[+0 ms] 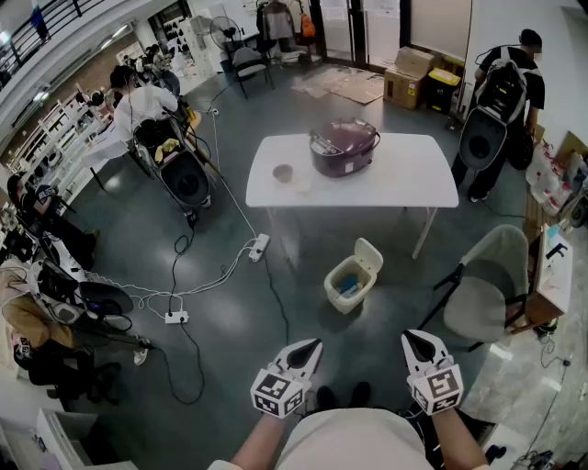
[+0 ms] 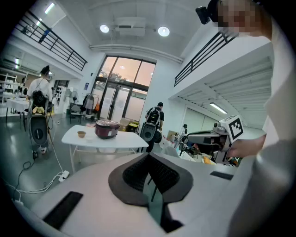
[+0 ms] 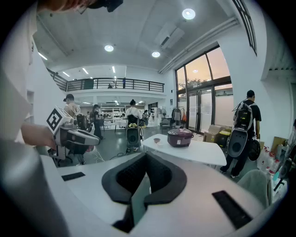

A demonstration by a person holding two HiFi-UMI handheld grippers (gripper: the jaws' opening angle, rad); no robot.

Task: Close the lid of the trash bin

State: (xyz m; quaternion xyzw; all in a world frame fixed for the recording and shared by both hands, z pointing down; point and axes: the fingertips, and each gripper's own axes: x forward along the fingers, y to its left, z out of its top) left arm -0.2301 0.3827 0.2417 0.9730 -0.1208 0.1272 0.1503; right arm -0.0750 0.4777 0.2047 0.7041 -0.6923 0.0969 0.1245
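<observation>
Trash bin (image 1: pixel 336 296): on floor beside white table (image 1: pixel 418 179), lid (image 1: pixel 369 253) raised, blue item inside.
Table: purple cooker (image 1: pixel 344 145), small bowl (image 1: pixel 283 173).
Left gripper (image 1: pixel 310 346): jaws closed, empty.
Right gripper (image 1: pixel 411 338): jaws closed, empty.

Grey polished floor (image 1: pixel 230 367); white table (image 1: pixel 413 174) at centre; beige chair (image 1: pixel 487 294) to its right; power strip (image 1: pixel 259 246) on floor; cardboard boxes (image 1: pixel 409 78) by far wall; pedestal fan (image 1: pixel 223 32) at back; tall windows (image 3: pixel 208 88), dusk sky; round ceiling lights (image 3: pixel 188 14); railed mezzanine (image 3: pixel 115 84).
</observation>
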